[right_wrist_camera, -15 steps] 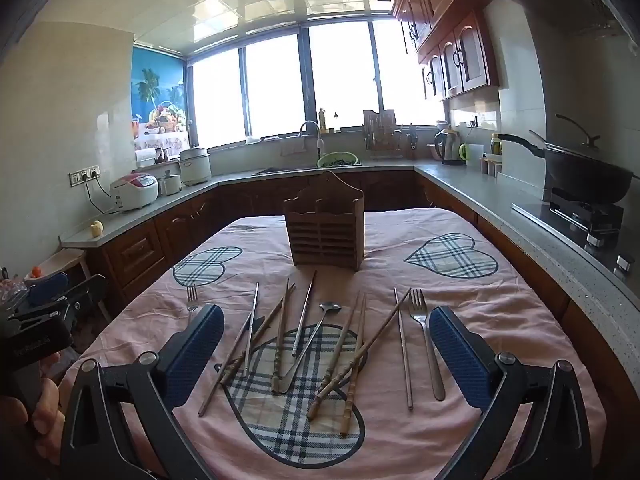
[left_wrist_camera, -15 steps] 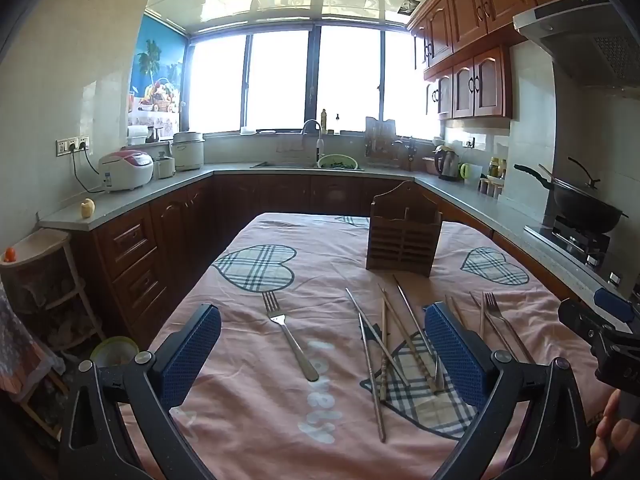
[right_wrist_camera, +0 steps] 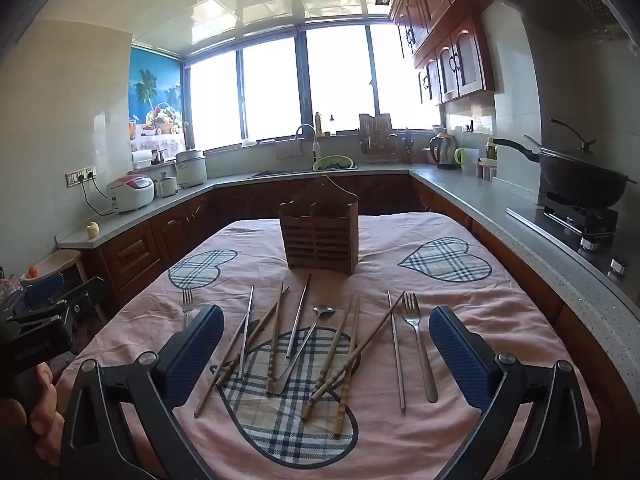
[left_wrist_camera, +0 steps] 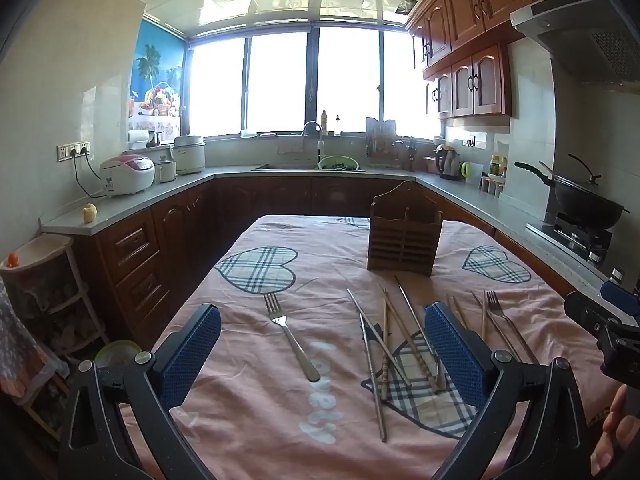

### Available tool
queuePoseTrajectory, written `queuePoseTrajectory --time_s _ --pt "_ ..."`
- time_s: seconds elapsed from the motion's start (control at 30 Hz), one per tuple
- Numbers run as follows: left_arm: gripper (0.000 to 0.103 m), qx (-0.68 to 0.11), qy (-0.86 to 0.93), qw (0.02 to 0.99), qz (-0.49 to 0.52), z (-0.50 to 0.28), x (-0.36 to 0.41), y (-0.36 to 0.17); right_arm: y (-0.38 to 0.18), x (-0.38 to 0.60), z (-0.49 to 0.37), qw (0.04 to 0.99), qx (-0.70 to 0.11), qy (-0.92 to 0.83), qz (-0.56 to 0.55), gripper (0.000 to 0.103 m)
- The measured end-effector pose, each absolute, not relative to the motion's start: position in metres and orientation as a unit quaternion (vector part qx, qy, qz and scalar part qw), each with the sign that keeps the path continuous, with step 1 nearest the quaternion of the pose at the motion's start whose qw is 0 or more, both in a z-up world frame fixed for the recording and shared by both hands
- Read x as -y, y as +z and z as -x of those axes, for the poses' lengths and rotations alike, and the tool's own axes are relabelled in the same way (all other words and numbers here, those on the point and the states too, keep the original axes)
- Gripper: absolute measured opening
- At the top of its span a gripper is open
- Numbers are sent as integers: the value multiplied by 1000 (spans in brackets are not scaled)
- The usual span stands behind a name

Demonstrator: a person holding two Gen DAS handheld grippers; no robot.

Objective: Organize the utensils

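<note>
A brown wooden utensil holder (right_wrist_camera: pixel 319 232) (left_wrist_camera: pixel 405 236) stands upright mid-table on the pink cloth. In front of it lie several wooden chopsticks (right_wrist_camera: pixel 347 354), metal chopsticks (right_wrist_camera: pixel 247 326), a spoon (right_wrist_camera: pixel 316 328) and a fork (right_wrist_camera: pixel 418 344), scattered over a plaid heart. Another fork (left_wrist_camera: pixel 290 336) lies alone to the left. My left gripper (left_wrist_camera: pixel 322 354) hovers open above that lone fork, nothing between its blue pads. My right gripper (right_wrist_camera: pixel 326 356) hovers open over the chopstick pile, also holding nothing. Each gripper shows at the edge of the other's view.
The table (right_wrist_camera: pixel 500 300) is ringed by kitchen counters (right_wrist_camera: pixel 480 200): a wok on a stove (right_wrist_camera: pixel 580 188) to the right, rice cookers (left_wrist_camera: pixel 128 174) to the left, a sink (left_wrist_camera: pixel 316 164) under the window. A small shelf stand (left_wrist_camera: pixel 44 280) sits at the left.
Both views have barely shifted. The utensils lie where they were and both grippers stay open.
</note>
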State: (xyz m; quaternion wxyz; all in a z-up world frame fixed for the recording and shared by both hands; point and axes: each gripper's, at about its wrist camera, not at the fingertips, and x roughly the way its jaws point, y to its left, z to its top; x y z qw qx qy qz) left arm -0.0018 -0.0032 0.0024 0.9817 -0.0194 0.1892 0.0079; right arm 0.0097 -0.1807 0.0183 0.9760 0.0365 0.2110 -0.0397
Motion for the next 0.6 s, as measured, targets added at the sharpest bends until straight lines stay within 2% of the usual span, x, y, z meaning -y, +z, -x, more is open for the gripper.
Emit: queuePoseTrajectory --time_s 0.6 --pt "102 -178 10 984 9 10 7 3 20 174 7 978 -203 -45 -17 103"
